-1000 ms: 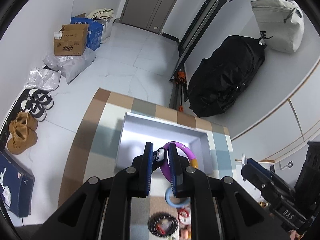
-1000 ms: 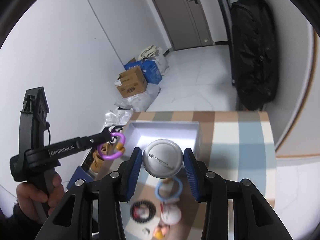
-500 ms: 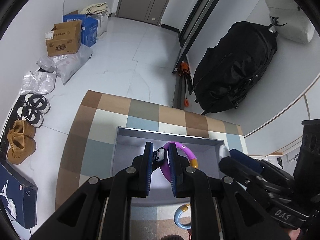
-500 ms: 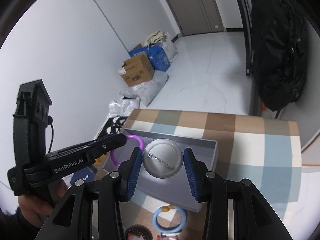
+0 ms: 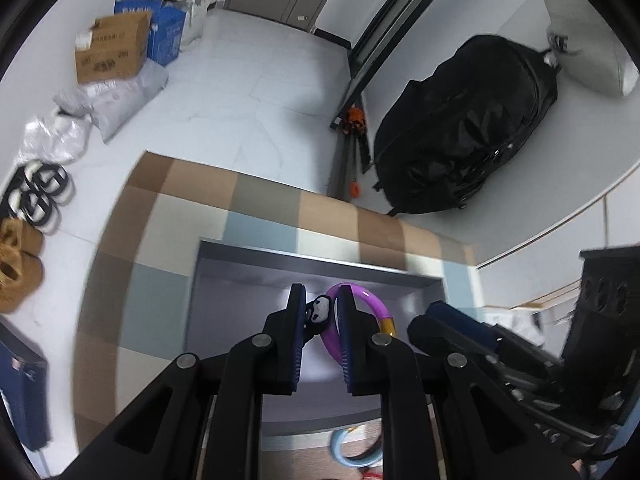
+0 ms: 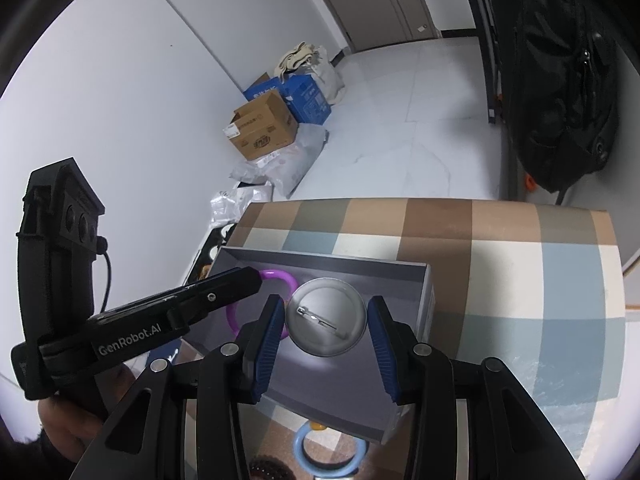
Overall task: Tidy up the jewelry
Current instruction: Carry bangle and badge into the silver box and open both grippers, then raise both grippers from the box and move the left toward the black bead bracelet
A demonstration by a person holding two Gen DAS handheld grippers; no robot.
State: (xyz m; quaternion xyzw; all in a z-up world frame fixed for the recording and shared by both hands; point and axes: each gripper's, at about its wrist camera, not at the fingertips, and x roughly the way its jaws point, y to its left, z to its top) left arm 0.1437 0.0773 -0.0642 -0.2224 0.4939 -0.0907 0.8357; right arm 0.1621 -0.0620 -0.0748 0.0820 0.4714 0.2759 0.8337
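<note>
- The left gripper (image 5: 320, 312) is clamped tight on a small black-and-white charm (image 5: 318, 311) fixed to a purple ring (image 5: 370, 304), which it holds over the inside of a grey box (image 5: 224, 276).
- The purple ring has a gold band on one side and curves out to the right of the left gripper's blue pads; from the right wrist view it (image 6: 280, 278) hangs at the tip of the left gripper, above the box's near left part.
- The right gripper (image 6: 326, 322) has a round silver pin badge (image 6: 326, 322) between its blue pads, back side up with the pin showing.
- Its jaws have just been opening a little: a thin gap shows at both the left and right pads, so they are narrow but no longer pressing on the badge.
- The badge is over the middle of the grey box (image 6: 424, 280).
- The box sits on a table covered in a checked cloth (image 6: 520, 260) of brown, blue and cream squares.
- A light blue ring (image 6: 330, 454) lies on the cloth just in front of the box's near wall, partly hidden by the right gripper.
- A hand (image 6: 68, 428) grips the left gripper's handle at the lower left of the right wrist view.
</note>
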